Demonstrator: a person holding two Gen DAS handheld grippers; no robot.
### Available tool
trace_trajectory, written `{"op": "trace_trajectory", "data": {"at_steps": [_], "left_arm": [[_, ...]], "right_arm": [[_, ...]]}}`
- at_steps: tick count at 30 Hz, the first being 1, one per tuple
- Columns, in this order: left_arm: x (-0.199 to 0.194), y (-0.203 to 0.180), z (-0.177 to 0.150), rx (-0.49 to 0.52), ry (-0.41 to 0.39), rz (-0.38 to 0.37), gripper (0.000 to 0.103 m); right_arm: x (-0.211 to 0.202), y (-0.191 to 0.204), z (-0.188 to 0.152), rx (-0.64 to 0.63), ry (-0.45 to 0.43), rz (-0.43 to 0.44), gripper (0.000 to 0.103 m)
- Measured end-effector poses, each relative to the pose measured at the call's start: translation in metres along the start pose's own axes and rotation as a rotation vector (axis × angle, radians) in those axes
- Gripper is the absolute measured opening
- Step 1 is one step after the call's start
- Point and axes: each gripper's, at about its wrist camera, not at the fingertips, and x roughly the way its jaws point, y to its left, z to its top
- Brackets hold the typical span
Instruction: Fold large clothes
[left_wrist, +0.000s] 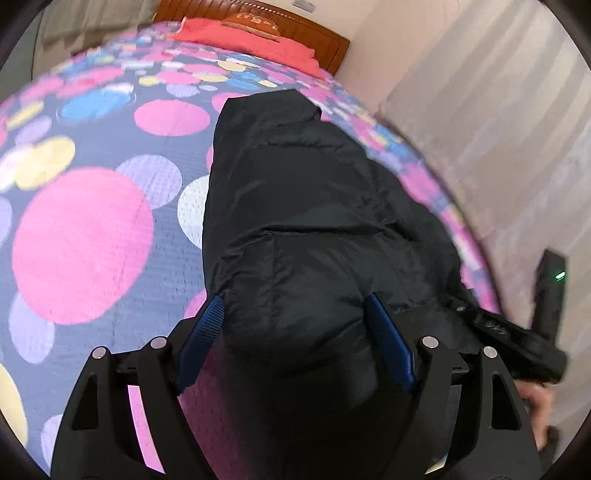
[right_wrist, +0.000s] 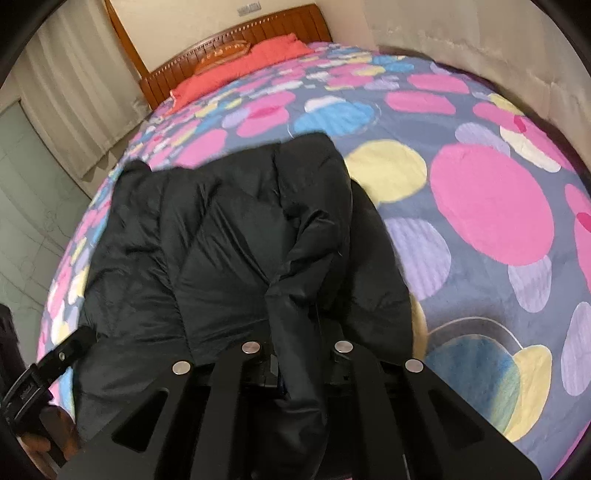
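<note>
A large black padded jacket lies lengthwise on a bed with a spotted cover. My left gripper is open, its blue pads wide apart on either side of the jacket's near end, which bulges between them. In the right wrist view the jacket lies with one side folded over the middle. My right gripper is shut on a fold of the jacket's near edge, and the cloth hides its fingertips. The right gripper also shows at the left wrist view's right edge.
The spotted cover stretches wide to the right of the jacket. A red pillow and a wooden headboard are at the far end. Curtains hang beside the bed's edge. The left gripper's body shows at lower left.
</note>
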Motion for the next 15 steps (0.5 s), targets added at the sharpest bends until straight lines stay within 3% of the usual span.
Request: {"op": "trace_trajectory", "data": {"at_steps": [4,10,15], "left_arm": [[0.017,-0.01,-0.002,0.025,0.007,0.046,0.079],[0.031,-0.017,-0.012,0.074,-0.016,0.11,0.079],[0.023,-0.012,-0.012,0.059,-0.041,0.083,0.079]], "right_arm": [[0.023,-0.017,-0.008,0.036,0.024,0.033,0.008],[0.033,-0.021,-0.018,0.04,-0.02,0.05,0.007],[0.021,-0.014,-0.022,0.017,-0.042,0.039,0.01]]}}
